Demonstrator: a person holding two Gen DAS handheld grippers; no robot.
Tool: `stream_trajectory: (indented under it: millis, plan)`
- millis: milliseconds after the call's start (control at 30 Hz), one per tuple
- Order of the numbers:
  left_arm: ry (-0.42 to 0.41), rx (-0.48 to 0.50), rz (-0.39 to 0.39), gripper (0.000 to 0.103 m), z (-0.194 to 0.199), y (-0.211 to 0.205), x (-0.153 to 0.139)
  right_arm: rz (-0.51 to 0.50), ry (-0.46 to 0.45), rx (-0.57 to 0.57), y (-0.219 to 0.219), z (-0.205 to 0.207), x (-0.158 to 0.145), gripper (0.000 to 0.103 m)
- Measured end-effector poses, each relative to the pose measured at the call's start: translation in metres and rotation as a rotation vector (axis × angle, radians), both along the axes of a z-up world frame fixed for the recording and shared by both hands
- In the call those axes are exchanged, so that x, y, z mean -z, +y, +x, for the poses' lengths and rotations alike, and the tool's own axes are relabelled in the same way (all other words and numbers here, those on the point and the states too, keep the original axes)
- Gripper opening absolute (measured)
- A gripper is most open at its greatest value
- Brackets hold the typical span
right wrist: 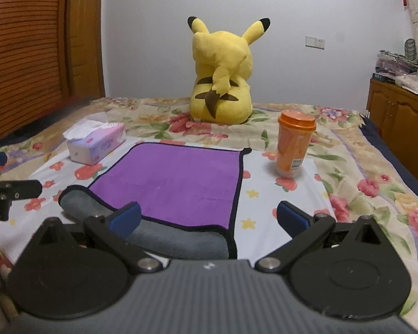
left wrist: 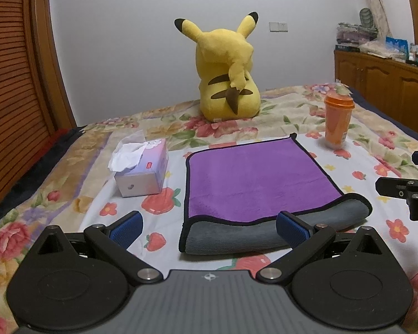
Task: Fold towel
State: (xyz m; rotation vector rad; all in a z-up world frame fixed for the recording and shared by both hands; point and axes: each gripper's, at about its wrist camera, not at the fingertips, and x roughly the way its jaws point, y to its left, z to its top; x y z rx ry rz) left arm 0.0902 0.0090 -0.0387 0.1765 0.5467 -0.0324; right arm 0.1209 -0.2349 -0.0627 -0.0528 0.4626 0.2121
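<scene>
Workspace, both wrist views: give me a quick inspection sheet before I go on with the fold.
Surface: floral bedspread, soft, patterned with flowers and strawberries.
Job's things: purple towel lies flat with its near edge rolled over, showing the grey underside.
Clutter: tissue box beside the towel's left edge, apart from it; orange cup upright past the far right corner; yellow plush toy sits beyond the towel.
Grippers: left gripper open over the towel's near left corner; right gripper open over the near right corner. Neither holds anything.
Cables: nothing seen.
Surroundings: wooden cabinet on the right, slatted wooden panel on the left, white wall behind.
</scene>
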Motion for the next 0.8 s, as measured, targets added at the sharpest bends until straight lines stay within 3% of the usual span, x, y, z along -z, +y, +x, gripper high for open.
stream_trajectory:
  millis: [800]
  plan:
    - [0.068,0.000,0.003,0.103,0.045,0.017,0.019,-0.010,0.088,-0.048,0.010,0.036,0.017,0.103]
